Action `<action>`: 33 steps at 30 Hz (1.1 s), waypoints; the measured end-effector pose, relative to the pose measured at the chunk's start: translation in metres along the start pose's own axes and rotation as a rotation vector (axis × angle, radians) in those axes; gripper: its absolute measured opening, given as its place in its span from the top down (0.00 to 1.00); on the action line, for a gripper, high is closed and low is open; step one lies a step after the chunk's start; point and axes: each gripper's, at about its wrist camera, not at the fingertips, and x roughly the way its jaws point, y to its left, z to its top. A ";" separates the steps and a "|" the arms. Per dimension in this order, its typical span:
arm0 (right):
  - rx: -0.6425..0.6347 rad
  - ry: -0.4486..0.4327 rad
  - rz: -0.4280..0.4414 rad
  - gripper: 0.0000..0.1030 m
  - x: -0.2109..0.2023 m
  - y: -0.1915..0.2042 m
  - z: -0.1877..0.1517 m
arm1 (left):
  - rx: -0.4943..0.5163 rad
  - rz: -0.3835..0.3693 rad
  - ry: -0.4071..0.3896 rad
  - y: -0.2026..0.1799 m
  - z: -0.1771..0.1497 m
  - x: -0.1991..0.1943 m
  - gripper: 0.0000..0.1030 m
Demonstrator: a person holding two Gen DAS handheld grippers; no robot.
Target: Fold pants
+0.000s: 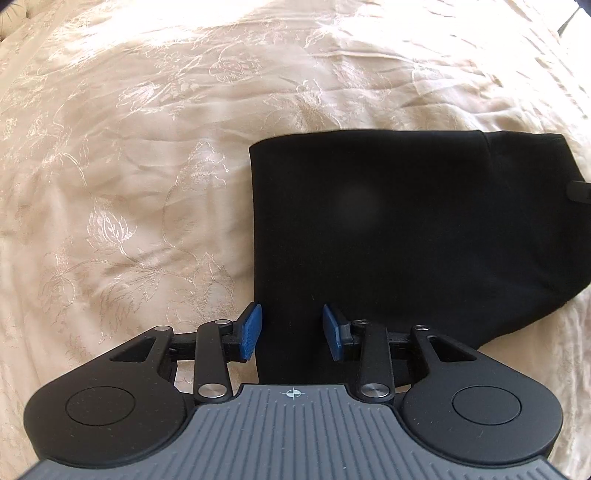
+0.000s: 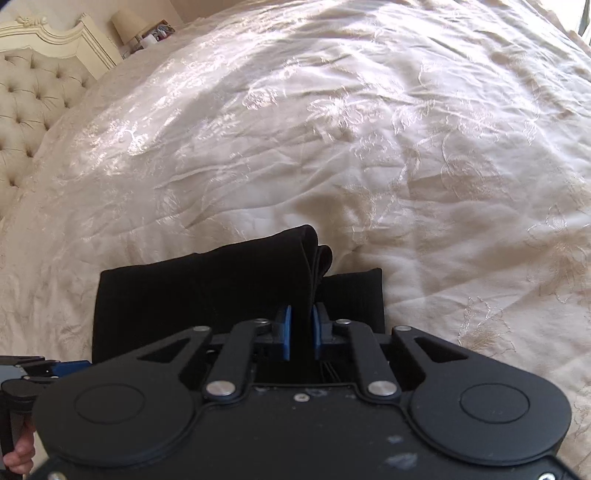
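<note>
Black pants (image 1: 406, 229) lie folded into a flat block on the cream bedspread (image 1: 129, 166). My left gripper (image 1: 292, 331) is open, its blue pads (image 1: 251, 330) straddling the near left edge of the pants. My right gripper (image 2: 301, 332) is shut on a raised fold of the pants (image 2: 258, 280), pinching several layers that stand up between the blue pads (image 2: 285, 334). A flat lower layer of the pants lies beneath, right of the fold. The left gripper also shows at the lower left of the right wrist view (image 2: 55, 369).
The embroidered cream bedspread (image 2: 332, 129) stretches all around the pants. A tufted headboard (image 2: 29, 103) and a lamp (image 2: 127, 22) stand at the far left. The right gripper's tip shows at the right edge of the left wrist view (image 1: 580, 190).
</note>
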 end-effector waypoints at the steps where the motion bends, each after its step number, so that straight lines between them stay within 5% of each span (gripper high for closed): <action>1: -0.016 -0.014 -0.019 0.89 -0.007 0.002 -0.001 | 0.001 0.002 -0.018 0.002 0.000 -0.006 0.65; 6: 0.007 0.072 -0.107 0.85 0.016 -0.015 -0.013 | 0.036 0.051 -0.050 -0.003 0.001 -0.010 0.65; 9: 0.044 0.064 -0.120 0.74 0.020 -0.022 -0.015 | 0.021 0.084 -0.035 -0.001 0.000 -0.005 0.65; 13: 0.054 -0.008 -0.088 0.60 0.005 -0.020 -0.018 | -0.025 0.039 -0.043 0.008 -0.003 -0.010 0.65; 20: 0.088 0.074 -0.085 0.54 0.023 -0.036 -0.022 | -0.056 -0.023 -0.038 0.011 0.008 -0.003 0.64; 33: 0.173 0.117 0.022 0.36 0.059 -0.044 -0.024 | -0.017 -0.048 -0.042 0.007 0.024 0.038 0.23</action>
